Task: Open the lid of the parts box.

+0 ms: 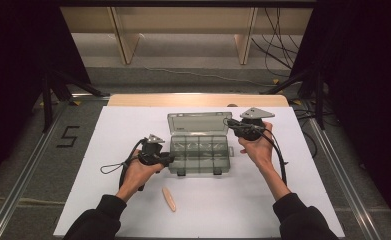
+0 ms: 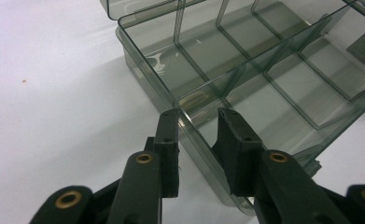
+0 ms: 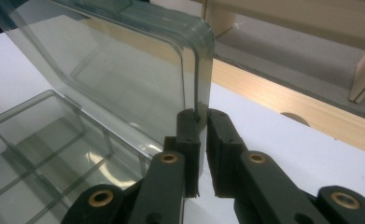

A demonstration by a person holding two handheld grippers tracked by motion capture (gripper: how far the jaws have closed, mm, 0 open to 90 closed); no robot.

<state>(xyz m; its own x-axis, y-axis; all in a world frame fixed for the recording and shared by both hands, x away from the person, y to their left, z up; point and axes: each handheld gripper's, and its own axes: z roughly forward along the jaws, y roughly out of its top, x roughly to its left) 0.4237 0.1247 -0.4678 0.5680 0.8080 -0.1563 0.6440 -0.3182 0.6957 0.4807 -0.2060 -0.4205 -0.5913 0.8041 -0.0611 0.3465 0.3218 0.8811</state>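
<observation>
High view shows a white surface (image 1: 133, 210) on a floor marked "5" (image 1: 68, 136). The clear organizer box (image 1: 199, 152) lies mid-surface, long axis left-right, lid (image 1: 198, 122) upright. The left hand-held gripper (image 2: 196, 116) straddles its near wall; the right hand-held gripper (image 3: 203, 114) pinches the lid's edge.

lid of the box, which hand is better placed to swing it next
Right: its claw is pinched on the lid edge. The left claw straddles the box side wall, better for steadying it.
</observation>
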